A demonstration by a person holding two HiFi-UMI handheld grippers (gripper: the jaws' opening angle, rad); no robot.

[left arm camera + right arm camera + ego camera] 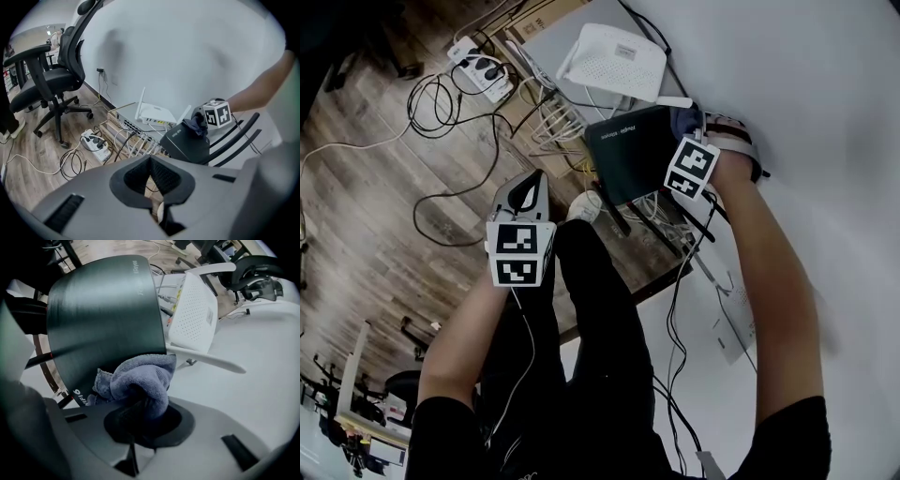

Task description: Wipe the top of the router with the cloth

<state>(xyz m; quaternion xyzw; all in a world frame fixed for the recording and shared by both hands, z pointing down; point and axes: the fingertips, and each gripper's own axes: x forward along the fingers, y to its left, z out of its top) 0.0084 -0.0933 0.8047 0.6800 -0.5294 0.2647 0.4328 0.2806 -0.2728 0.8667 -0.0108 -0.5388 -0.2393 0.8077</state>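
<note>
Right gripper fingers are clamped shut on the bunched grey-blue cloth, which rests on the black router top at its edge. Recommended: flat, even pressure, swept across the panel. The white router and its antenna lie just beside, a likely snag. Left gripper fingers are together, empty, well apart.

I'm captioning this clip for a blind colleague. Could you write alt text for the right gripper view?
The right gripper, jaws shut on a bunched blue-grey cloth, holds it on the near edge of a glossy black router. A white router with an antenna lies just beyond it.
</note>
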